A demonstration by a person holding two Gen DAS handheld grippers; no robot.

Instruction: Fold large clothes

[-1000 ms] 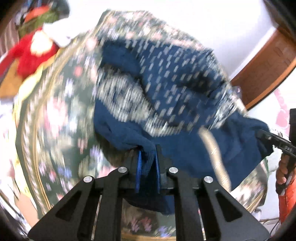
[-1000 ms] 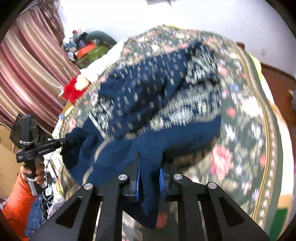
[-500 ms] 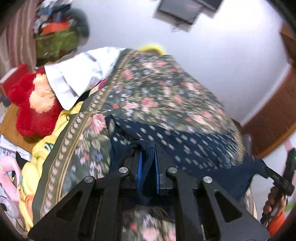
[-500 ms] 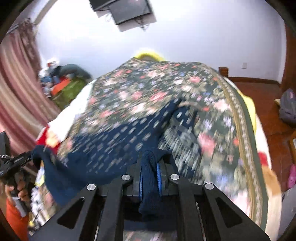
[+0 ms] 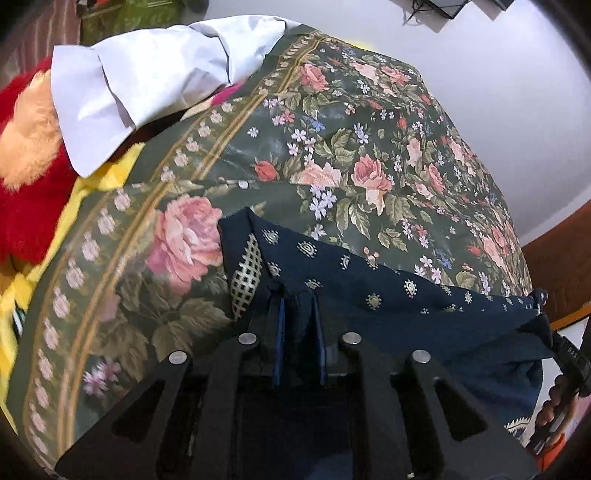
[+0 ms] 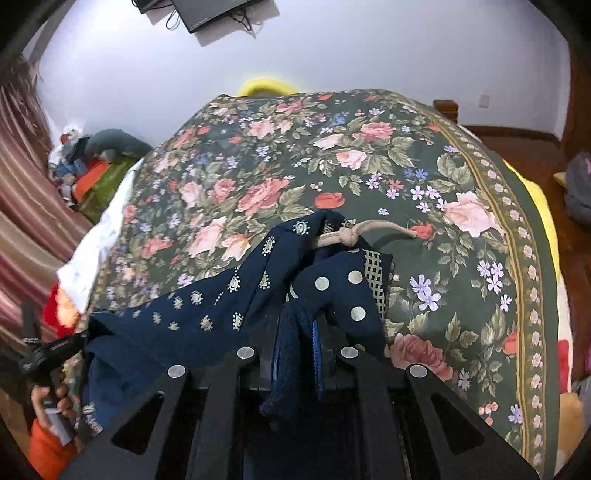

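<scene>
The navy garment (image 5: 369,295) stretches between both claws over the near edge of the floral bedspread (image 5: 332,147). The left gripper (image 5: 297,314) has just been easing its jaws wider, cloth between them. The right gripper (image 6: 295,332) pinches a fold tight. A tan cord (image 6: 354,232) lies at twelve o'clock.

Garment (image 5: 369,291) on bedspread (image 5: 332,155) — shirt (image 5: 147,74) behind.

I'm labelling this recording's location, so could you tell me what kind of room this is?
Most likely a home bedroom: a bed under a floral bedspread, a red plush toy beside it, striped curtains and a wall-mounted screen.
</scene>
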